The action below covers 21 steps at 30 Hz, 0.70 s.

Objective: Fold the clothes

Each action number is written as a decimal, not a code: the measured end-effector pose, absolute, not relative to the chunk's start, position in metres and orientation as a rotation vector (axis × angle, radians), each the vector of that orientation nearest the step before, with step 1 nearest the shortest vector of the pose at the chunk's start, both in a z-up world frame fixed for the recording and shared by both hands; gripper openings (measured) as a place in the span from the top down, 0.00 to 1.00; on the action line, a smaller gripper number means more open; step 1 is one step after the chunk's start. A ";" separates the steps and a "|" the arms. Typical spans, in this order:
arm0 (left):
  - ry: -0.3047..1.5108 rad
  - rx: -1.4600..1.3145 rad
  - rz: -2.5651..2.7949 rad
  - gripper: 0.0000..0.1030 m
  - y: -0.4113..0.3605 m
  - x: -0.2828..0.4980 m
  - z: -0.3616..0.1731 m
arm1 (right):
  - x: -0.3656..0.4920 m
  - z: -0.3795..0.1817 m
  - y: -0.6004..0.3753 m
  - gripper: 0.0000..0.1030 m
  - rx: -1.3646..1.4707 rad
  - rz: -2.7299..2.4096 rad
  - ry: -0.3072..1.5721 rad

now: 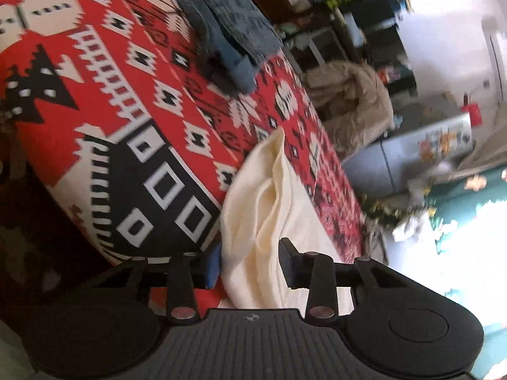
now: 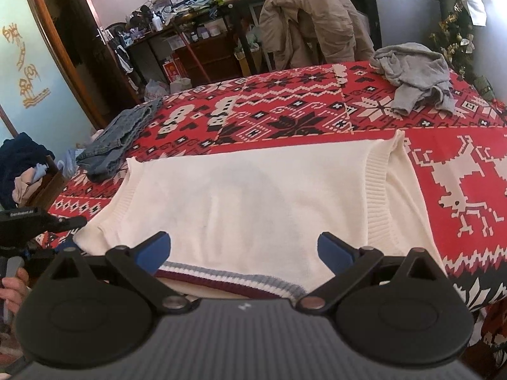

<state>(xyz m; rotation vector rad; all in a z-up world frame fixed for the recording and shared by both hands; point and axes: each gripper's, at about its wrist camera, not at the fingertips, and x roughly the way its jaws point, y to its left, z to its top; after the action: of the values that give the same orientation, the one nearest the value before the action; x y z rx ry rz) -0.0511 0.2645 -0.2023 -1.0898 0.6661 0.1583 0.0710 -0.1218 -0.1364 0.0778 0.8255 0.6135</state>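
A cream knit sweater (image 2: 253, 196) lies flat on the red patterned tablecloth (image 2: 459, 164), its maroon, white and blue-grey striped band (image 2: 228, 280) nearest me. My right gripper (image 2: 245, 253) hovers just over that band, jaws open wide, nothing between the blue pads (image 2: 155, 253). In the left wrist view the sweater's edge (image 1: 269, 209) is bunched up and pinched between the fingers of my left gripper (image 1: 250, 253), which is rolled to one side. The left gripper (image 2: 63, 221) also shows at the sweater's left corner, with a hand (image 2: 12, 281) behind it.
Folded blue jeans (image 2: 117, 139) lie at the table's left edge and a crumpled grey garment (image 2: 412, 72) at the far right. A beige jacket (image 2: 304, 22) hangs on a chair behind the table. A box of clothes (image 2: 31, 180) stands off the table's left.
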 end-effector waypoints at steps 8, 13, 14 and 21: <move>0.654 -0.948 0.227 0.93 0.257 -0.053 -0.194 | 0.072 -0.134 -0.124 0.02 0.089 0.608 0.826; 0.599 -0.612 0.201 0.94 0.219 -0.047 -0.158 | 0.072 -0.133 -0.125 0.02 0.086 0.604 0.824; 0.586 -0.549 0.177 0.94 0.210 -0.045 -0.149 | 0.072 -0.132 -0.126 0.02 0.089 0.602 0.822; 0.525 -0.184 -0.015 0.94 0.139 -0.027 -0.112 | 0.077 -0.125 -0.140 0.02 0.141 0.595 0.812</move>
<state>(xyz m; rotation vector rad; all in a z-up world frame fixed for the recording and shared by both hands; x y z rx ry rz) -0.0268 0.1388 -0.1117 -0.1842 0.5248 -0.0154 0.0769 -0.1401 -0.1255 0.1410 0.8117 0.5948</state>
